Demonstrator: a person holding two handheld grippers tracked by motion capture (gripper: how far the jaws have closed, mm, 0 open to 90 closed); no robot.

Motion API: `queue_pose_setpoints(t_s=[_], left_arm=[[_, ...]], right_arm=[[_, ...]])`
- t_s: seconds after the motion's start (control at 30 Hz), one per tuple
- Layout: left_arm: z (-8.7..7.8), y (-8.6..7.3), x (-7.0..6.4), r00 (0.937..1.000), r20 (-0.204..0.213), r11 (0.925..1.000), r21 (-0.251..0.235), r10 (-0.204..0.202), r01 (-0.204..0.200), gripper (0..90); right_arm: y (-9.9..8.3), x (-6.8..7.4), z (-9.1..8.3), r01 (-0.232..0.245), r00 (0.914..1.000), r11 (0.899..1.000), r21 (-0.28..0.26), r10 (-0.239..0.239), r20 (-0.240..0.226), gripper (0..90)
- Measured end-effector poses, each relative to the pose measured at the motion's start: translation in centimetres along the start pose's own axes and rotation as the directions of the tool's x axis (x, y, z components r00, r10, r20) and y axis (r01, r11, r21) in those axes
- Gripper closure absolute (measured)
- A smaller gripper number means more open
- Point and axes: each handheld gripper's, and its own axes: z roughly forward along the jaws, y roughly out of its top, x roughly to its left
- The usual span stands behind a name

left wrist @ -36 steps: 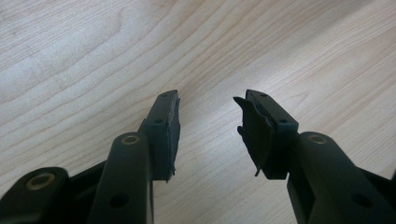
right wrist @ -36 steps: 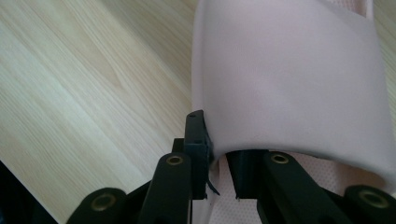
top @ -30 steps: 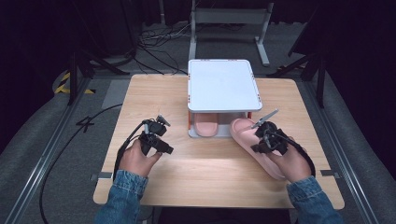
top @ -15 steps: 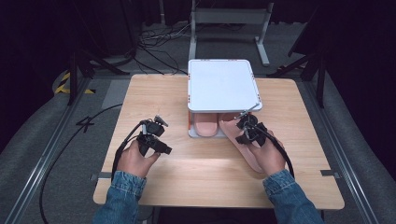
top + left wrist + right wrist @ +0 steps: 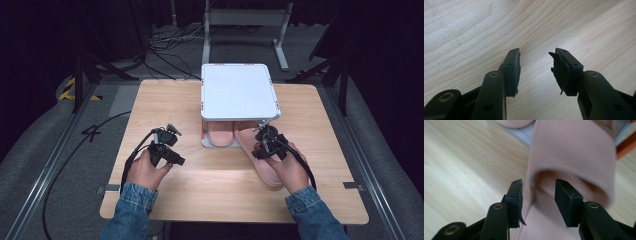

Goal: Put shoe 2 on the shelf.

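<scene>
Two pink slippers sit at the white rack point(image 5: 239, 91): one slipper point(image 5: 220, 133) tucked under it, the other slipper point(image 5: 564, 157) half out, its strap edge between the right gripper's point(image 5: 537, 195) parted jaws (contact unclear). Left gripper point(image 5: 535, 67), jaws apart, hovers over bare table point(image 5: 165, 97) left of the rack.

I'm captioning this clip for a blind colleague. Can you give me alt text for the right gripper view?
The right tool, jaws open, straddles the side edge of a pink slipper's strap, one jaw outside it and one in the strap's opening. The slipper lies on a light wooden table, and the toe of a second pink slipper on a white shelf shows at the top.
</scene>
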Motion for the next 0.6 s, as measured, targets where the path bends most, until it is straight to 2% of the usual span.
queue_pose_setpoints(t_s=[0.13,0.23,0.33,0.4,0.47,0.53,0.6], left_arm=[[0.1,0.2,0.0,1.0000,0.000,1.0000,0.002,0.003,-0.003,56.7],[-0.2,0.2,0.1,1.0000,0.004,1.0000,0.003,-0.003,0.003,56.3],[-0.5,0.2,0.3,1.0000,0.000,1.0000,-0.006,-0.003,0.003,56.1],[-0.6,0.1,0.6,1.0000,0.002,1.0000,-0.005,-0.008,0.008,56.1],[-0.5,0.1,0.8,0.9999,0.002,0.9999,-0.001,-0.015,0.015,56.0],[-0.5,0.0,0.9,0.9999,0.002,0.9999,0.003,-0.013,0.013,56.0],[-0.5,0.0,0.9,0.9999,0.004,0.9999,0.004,-0.010,0.010,56.1]], right_arm=[[-2.0,-0.7,-2.2,-0.011,0.9999,1.000,-0.017,0.011,0.005,54.8],[-3.5,-1.9,-3.7,-0.039,0.9992,0.999,0.021,0.039,-0.005,53.3],[-4.3,-2.5,-4.3,-0.047,0.9989,0.998,0.048,0.047,-0.004,52.6],[-5.8,-3.4,-4.7,-0.066,0.9978,0.993,0.096,0.065,0.010,51.8],[-6.5,-3.8,-4.5,-0.076,0.9971,0.988,0.137,0.074,0.018,52.0],[-7.1,-3.9,-4.3,-0.082,0.9964,0.979,0.184,0.077,0.035,53.1],[-7.7,-3.7,-4.1,-0.071,0.9973,0.974,0.215,0.066,0.031,54.9]])
